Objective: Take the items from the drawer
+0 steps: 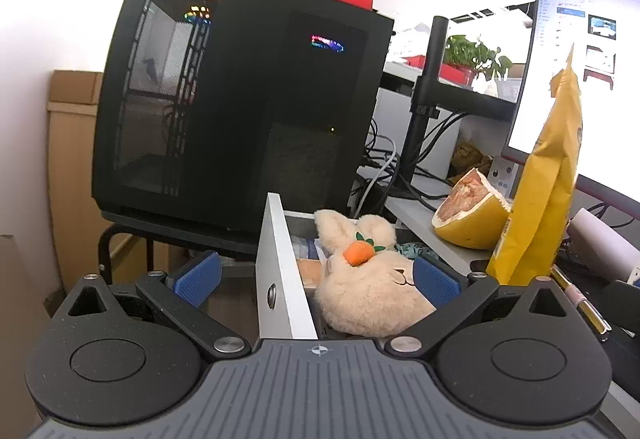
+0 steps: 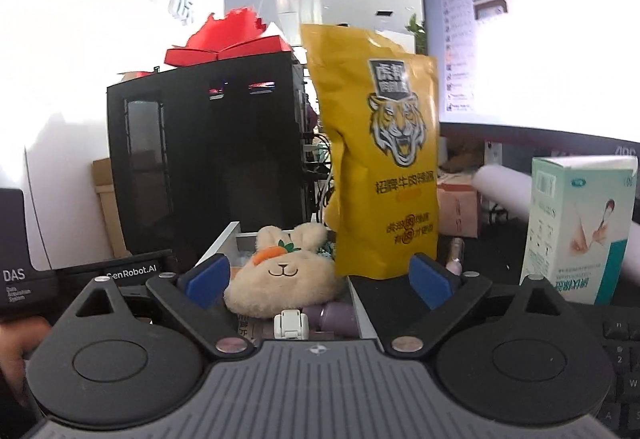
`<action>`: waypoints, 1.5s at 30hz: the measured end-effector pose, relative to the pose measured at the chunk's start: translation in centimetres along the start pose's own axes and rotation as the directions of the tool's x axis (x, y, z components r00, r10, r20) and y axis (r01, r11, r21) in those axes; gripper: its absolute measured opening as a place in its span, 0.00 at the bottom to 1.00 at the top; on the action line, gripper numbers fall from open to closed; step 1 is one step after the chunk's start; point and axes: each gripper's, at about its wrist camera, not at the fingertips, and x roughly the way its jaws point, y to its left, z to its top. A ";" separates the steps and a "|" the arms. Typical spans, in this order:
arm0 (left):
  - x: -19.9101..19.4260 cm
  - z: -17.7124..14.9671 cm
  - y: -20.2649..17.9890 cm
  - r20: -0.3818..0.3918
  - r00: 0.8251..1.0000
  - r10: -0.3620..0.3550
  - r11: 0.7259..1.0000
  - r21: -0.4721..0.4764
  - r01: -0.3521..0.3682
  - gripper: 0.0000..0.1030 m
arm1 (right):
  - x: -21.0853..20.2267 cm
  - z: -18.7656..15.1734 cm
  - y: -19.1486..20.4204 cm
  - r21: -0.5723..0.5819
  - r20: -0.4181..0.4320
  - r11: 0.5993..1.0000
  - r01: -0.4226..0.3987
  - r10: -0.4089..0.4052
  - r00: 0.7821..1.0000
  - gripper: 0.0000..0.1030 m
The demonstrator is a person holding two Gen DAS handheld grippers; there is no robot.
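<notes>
Both my tongs gape released: left gripper (image 1: pixel 316 275) straddles the open drawer's (image 1: pixel 280 271) flat white front, right gripper (image 2: pixel 320 277) faces it. Inside lies the fuzzy rounded plush rabbit (image 2: pixel 282 279); a glossy yellow pouch (image 2: pixel 384 167) stands at the desk edge.

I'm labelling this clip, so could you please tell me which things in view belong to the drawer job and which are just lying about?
Belong to the job:
open drawer
plush bunny lying in it
yellow tiger snack bag, standing on the desk

Just lying about:
black computer case
cut pomelo
monitor
face-mask box
keyboard
</notes>
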 end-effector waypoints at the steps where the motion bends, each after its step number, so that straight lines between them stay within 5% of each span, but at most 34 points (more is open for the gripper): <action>1: -0.4 0.0 -0.1 0.005 1.000 0.008 1.000 0.004 -0.008 1.00 | -0.2 0.0 0.1 -0.009 0.014 1.000 -0.002 0.002 1.000 0.93; 9: -1.9 -0.3 -0.1 0.009 1.000 0.016 0.999 0.030 -0.017 1.00 | -0.1 0.1 0.0 -0.006 0.028 1.000 0.027 -0.027 0.999 0.93; 23: -0.7 -0.7 -0.2 -0.038 0.996 -0.085 0.996 0.016 0.086 1.00 | 0.8 -0.2 -1.7 0.101 -0.033 0.993 0.065 -0.062 0.998 0.94; 45: -0.7 -0.8 -0.4 -0.040 0.997 -0.071 0.997 0.035 0.073 1.00 | 0.8 -0.2 -1.3 0.076 -0.038 0.995 0.058 -0.055 0.998 0.94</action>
